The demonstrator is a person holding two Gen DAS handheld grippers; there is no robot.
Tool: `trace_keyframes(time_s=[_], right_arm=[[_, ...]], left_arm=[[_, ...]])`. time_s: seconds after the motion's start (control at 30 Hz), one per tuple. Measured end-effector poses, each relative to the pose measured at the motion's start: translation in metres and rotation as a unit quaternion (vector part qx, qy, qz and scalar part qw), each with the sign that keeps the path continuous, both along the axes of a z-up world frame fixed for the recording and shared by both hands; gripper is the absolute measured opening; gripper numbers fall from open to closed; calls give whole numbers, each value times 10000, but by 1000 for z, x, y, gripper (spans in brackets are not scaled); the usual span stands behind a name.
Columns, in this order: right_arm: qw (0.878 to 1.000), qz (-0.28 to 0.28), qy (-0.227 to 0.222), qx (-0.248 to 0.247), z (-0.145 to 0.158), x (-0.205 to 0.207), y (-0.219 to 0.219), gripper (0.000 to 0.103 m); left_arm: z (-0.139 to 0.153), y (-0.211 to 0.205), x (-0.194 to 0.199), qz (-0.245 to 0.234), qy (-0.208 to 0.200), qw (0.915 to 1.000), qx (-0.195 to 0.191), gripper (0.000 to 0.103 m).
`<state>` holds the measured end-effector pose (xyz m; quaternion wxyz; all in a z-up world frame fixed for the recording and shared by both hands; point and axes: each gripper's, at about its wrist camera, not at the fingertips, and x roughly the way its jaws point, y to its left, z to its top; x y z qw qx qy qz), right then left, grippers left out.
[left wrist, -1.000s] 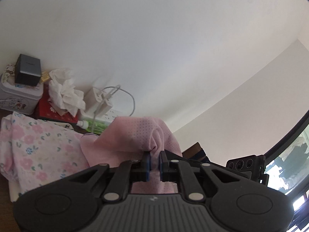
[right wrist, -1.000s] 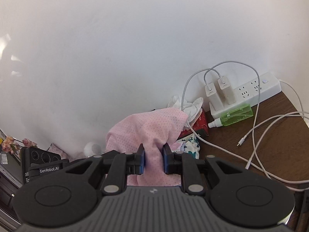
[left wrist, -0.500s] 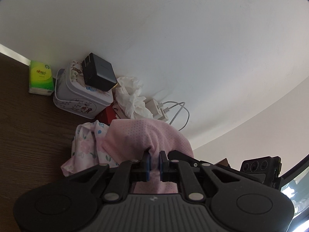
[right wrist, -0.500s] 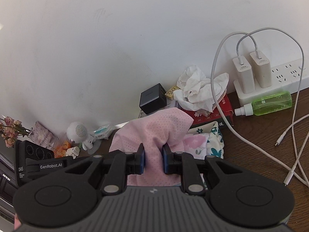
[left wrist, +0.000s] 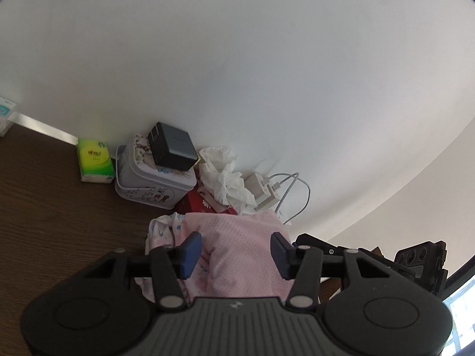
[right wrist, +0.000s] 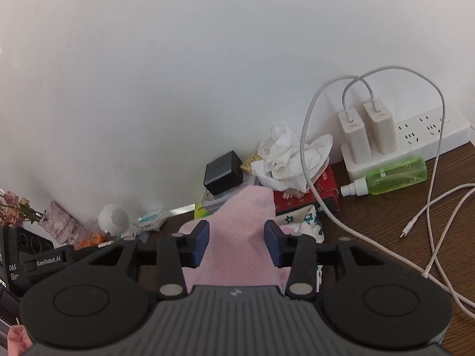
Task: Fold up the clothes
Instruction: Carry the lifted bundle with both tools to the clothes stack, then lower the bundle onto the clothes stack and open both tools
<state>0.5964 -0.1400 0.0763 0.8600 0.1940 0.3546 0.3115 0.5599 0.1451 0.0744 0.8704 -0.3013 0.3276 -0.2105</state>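
A pink dotted garment [left wrist: 237, 249] lies bunched on top of a floral-print cloth [left wrist: 160, 231] on the dark wooden table [left wrist: 53, 216]. My left gripper [left wrist: 236, 250] has its jaws opening, and the pink fabric sits loose between the blue pads without being pressed. In the right wrist view the same pink garment [right wrist: 240, 237] rises in a fold between the pads of my right gripper [right wrist: 236, 241], whose jaws are also opening and stand apart from the cloth. The floral cloth [right wrist: 305, 222] shows just right of it.
Against the wall stand a printed tin [left wrist: 154, 178] with a black charger [left wrist: 172, 148] on top, a green tissue pack [left wrist: 95, 160], crumpled tissue [right wrist: 291, 157] on a red box [right wrist: 308, 192], a power strip [right wrist: 415, 139], a green spray bottle [right wrist: 392, 175] and white cables [right wrist: 430, 231].
Both grippers have gone from pinching the pink garment to standing apart from it. The garment has come down onto the floral cloth, and both views have tilted lower toward the table.
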Motion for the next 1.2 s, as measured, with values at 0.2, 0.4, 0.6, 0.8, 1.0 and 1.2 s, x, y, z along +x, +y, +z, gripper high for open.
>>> trace_keyframes(time_s=[0.2, 0.4, 0.6, 0.8, 1.0, 1.2], right_arm=[[9977, 74, -574, -360, 5, -9, 27, 17], [9949, 22, -494, -883, -28, -3, 48, 13], [9948, 123, -594, -821, -22, -6, 45, 14], [9876, 288, -1167, -1014, 13, -36, 15, 16], [9731, 521, -1323, -1812, -6, -56, 35, 16], [9714, 532, -1103, -2036, -34, -48, 46, 16]], left_arm=[[1, -50, -3, 92, -310, 9967, 744, 25], [-26, -72, 15, 263, 157, 9928, 1156, 8], [-27, -65, 12, 325, 151, 9945, 981, 15], [8, -67, 3, 546, -441, 9919, 1055, 39], [-6, -113, 28, 46, -208, 9832, 1814, 8], [-22, -125, 36, 2, -60, 9765, 2156, 6]])
